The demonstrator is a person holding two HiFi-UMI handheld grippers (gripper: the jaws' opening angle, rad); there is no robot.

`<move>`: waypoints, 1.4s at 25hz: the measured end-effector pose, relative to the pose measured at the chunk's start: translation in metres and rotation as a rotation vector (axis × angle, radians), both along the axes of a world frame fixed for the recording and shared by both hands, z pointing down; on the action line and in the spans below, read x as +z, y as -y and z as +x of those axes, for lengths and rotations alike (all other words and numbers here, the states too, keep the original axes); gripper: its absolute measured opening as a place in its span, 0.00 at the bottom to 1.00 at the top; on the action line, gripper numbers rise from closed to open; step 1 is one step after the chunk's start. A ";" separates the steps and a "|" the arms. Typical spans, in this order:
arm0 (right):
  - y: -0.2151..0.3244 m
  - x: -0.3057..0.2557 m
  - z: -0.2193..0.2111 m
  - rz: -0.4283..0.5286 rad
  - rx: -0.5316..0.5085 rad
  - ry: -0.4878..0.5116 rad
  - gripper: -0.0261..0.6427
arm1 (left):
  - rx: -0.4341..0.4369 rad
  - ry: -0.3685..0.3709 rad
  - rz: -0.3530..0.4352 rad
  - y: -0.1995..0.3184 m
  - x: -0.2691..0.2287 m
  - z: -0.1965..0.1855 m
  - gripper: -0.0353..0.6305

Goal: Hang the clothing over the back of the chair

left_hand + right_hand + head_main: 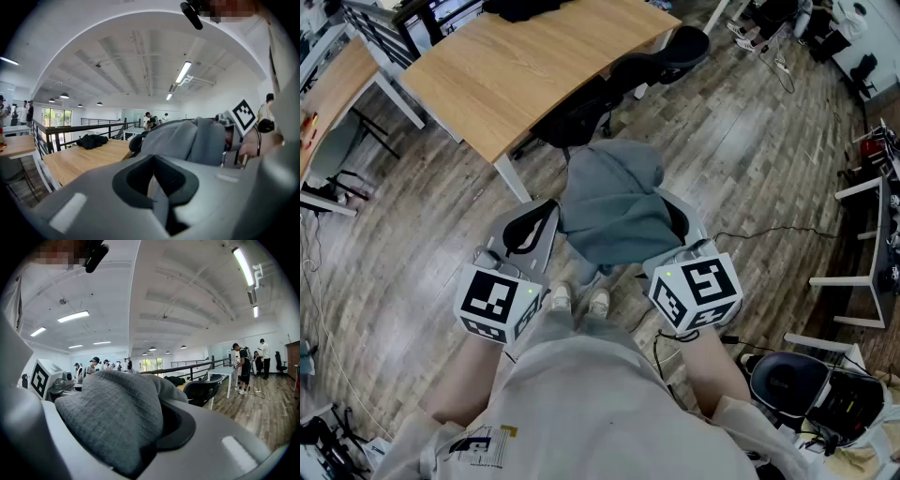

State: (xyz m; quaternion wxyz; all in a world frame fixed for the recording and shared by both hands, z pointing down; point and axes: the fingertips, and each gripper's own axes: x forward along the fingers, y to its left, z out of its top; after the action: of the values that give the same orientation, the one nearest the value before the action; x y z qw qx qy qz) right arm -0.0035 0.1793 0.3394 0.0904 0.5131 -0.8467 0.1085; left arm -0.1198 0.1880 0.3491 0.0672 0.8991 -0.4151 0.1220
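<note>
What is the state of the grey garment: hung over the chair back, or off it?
Off it. The grey garment is bunched in the right gripper's shut jaws, with the black chair beyond it.

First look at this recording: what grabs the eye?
A grey garment hangs bunched in mid-air at the centre, clamped in the right hand-held gripper. The left hand-held gripper beside it looks shut and empty. Just beyond, a black chair stands at the edge of a wooden table.
</note>
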 end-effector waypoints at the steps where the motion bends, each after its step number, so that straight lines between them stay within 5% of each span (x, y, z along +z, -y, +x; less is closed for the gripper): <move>1: -0.001 0.000 -0.001 0.003 -0.001 -0.002 0.13 | 0.000 -0.001 -0.001 0.000 0.001 0.000 0.06; 14: -0.012 -0.003 -0.003 0.029 0.016 -0.029 0.13 | -0.023 0.018 0.095 0.001 -0.009 -0.001 0.06; 35: -0.019 -0.002 0.034 0.019 -0.018 0.022 0.13 | -0.066 0.024 0.072 -0.009 -0.007 0.037 0.06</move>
State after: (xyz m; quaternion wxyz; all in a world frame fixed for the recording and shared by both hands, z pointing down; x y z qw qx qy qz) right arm 0.0303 0.1983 0.3379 0.0774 0.5048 -0.8533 0.1053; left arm -0.0832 0.1967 0.3424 0.0340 0.8851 -0.4495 0.1154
